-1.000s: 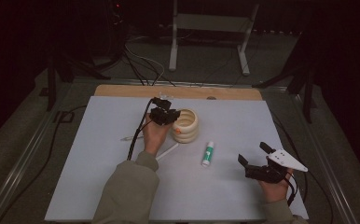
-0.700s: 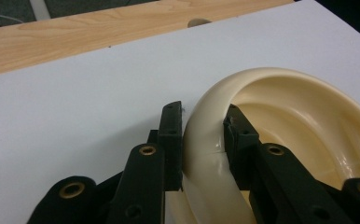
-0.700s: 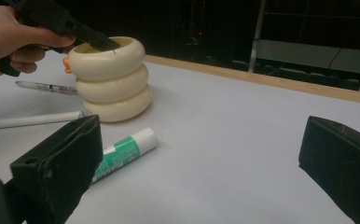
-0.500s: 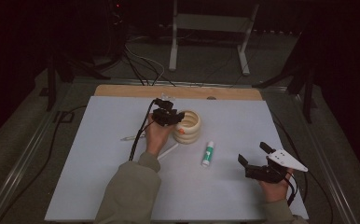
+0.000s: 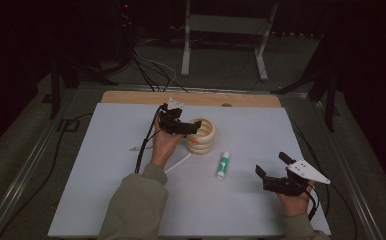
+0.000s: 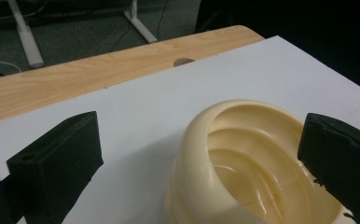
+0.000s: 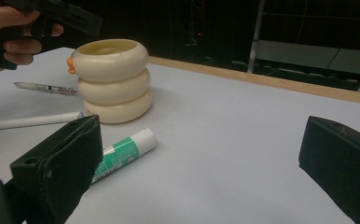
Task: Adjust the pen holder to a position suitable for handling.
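Left gripper (image 5: 193,129) sits over the near-left rim of the cream ribbed holder (image 5: 202,135), a stack of three rounded rings with an open top, standing upright around the middle of the white sheet (image 5: 106,165); its jaws have just been opening and now stand wide apart. In the left gripper view the holder (image 6: 243,158) lies between and below the two black jaws, one jaw out over the bare sheet, the other at the far rim, neither pad pressing on it, so nothing is held. A small orange bit (image 5: 194,141) pokes out at the holder's side (cannot tell what it is). Right gripper (image 5: 271,167) hovers near the right front corner of the sheet, well apart from the holder, jaws spread wide with nothing between them; in the right gripper view they frame bare sheet. Green-and-white glue stick (image 5: 223,165) lies flat just in front of the holder, between the two hands, white cap toward the holder. White pen (image 5: 178,163) lies by the left wrist, a second slim pen (image 7: 45,87) lies behind it on the left of the holder. Wooden table edge (image 5: 131,97) shows beyond the sheet
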The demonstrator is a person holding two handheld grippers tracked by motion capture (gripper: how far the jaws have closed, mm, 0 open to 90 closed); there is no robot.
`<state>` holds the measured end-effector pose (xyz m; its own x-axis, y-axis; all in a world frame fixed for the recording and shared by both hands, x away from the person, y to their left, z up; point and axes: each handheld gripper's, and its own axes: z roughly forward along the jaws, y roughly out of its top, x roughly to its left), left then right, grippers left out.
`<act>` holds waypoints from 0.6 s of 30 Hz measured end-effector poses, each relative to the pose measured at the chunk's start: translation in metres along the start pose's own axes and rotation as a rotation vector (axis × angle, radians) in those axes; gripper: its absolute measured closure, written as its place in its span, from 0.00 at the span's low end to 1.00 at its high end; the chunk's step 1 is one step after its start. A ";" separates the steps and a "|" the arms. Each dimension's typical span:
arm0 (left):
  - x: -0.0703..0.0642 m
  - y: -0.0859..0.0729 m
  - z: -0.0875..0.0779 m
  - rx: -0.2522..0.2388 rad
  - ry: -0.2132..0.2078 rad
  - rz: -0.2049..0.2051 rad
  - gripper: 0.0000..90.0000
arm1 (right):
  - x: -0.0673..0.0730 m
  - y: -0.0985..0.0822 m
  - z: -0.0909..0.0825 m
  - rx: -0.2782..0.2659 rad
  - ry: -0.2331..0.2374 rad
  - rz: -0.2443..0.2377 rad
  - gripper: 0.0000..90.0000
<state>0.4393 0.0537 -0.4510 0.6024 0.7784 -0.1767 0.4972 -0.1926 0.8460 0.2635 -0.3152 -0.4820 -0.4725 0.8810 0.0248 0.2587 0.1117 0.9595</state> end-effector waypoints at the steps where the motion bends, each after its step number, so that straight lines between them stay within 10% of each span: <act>1: 0.000 0.001 -0.002 -0.002 -0.006 0.000 0.00 | 0.000 0.000 0.000 0.000 0.000 0.002 0.00; 18: 0.007 0.003 -0.042 -0.099 -0.011 0.034 0.00 | -0.001 -0.001 -0.001 -0.003 -0.007 0.010 0.00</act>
<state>0.4188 0.0833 -0.4283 0.6247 0.7659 -0.1522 0.4124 -0.1582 0.8972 0.2627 -0.3165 -0.4822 -0.4639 0.8853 0.0327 0.2613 0.1015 0.9599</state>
